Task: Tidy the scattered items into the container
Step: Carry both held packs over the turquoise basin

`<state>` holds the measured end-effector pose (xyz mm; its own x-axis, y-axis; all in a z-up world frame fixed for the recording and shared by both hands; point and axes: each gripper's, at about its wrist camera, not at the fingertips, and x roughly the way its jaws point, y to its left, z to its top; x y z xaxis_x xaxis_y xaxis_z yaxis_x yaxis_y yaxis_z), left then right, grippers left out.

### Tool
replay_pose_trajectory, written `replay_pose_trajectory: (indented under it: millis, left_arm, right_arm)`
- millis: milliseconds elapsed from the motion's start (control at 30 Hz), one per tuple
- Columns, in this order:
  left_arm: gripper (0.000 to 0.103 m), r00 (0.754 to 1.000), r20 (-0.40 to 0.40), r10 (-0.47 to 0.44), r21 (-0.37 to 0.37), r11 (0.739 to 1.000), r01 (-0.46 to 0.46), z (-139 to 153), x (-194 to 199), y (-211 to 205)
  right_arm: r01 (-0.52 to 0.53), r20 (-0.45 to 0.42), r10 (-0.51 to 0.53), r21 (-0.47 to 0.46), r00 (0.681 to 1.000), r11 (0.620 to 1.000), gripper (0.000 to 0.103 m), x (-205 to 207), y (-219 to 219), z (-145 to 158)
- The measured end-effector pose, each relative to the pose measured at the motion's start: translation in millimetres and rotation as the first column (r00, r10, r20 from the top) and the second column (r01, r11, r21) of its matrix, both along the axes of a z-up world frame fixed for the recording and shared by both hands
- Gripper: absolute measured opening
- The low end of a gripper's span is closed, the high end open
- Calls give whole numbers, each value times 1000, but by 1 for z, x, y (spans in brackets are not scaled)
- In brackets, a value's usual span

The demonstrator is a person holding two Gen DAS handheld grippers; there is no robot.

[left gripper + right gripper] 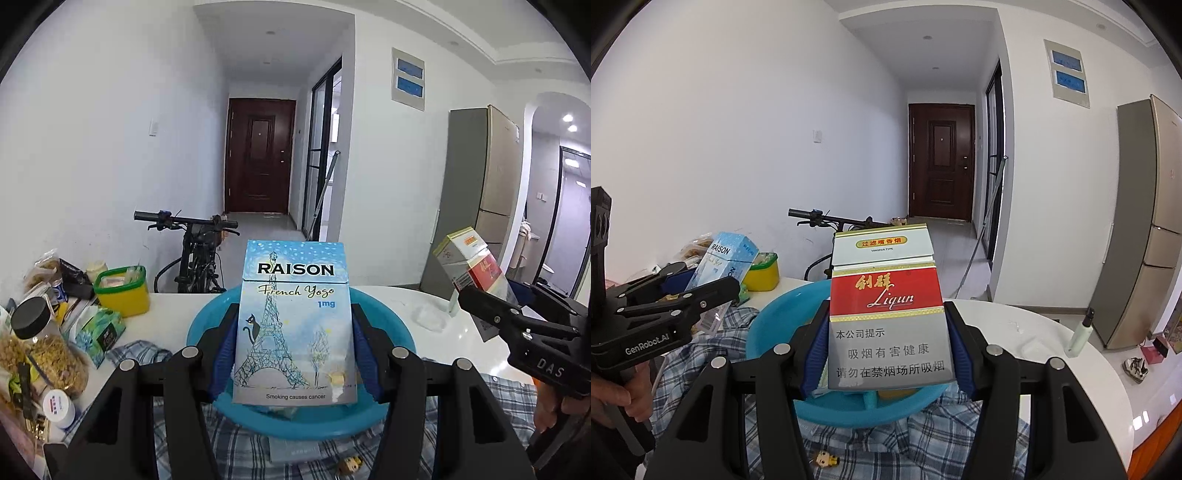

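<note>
1. At the near edge of both views, a small yellow connector [350,466] is seen lying on a blue plaid cloth [871,439] spread over the white table [1015,325].
2. A blue Raison cigarette pack [293,325] is clamped upright between the blue-padded fingers of the left gripper [294,343]; the pack is gripped by its two narrow sides.
3. A red, white and grey Liqun cigarette pack [886,314] is held in the same manner by the right gripper [888,347], with its printed face turned to the camera.
4. Both packs are held above the blue basin [391,328], which rests on the cloth near the front of the table.
5. Some items are already seen inside the basin beneath the packs; they are largely hidden, and what they are cannot be told.
6. On the left part of the table, a clear jar with a black lid [38,343], a small white tub [57,406], a teal patterned box [99,332] and a yellow container with a green rim [122,291] are crowded together with bagged goods.
7. A pale bottle with a dark cap [1080,332] is stood near the right edge of the table.
8. Beyond the table, a bicycle [195,251] is leaned at the wall and a refrigerator [1137,229] stands at the right.
9. Farthest off, a dark red door [260,155] closes the corridor.
</note>
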<state>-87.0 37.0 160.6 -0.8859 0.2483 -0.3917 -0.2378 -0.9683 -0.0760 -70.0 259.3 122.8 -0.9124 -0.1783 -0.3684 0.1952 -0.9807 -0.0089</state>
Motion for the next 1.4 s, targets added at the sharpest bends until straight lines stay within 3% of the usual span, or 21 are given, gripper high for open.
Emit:
replay_pose_trajectory:
  millis: [300, 933, 1400]
  left_arm:
    - [59, 1000, 15, 20, 21, 1000, -20, -7, -51, 2]
    - [59, 999, 43, 15, 25, 1000, -16, -23, -149, 2]
    - [59, 998, 55, 16, 31, 999, -18, -27, -188, 5]
  right_arm:
    - [15, -14, -15, -2, 1000, 1000, 56, -33, 2, 5]
    - [34, 41, -33, -19, 999, 999, 56, -125, 5, 0]
    - [26, 52, -25, -25, 998, 999, 56, -169, 5, -1]
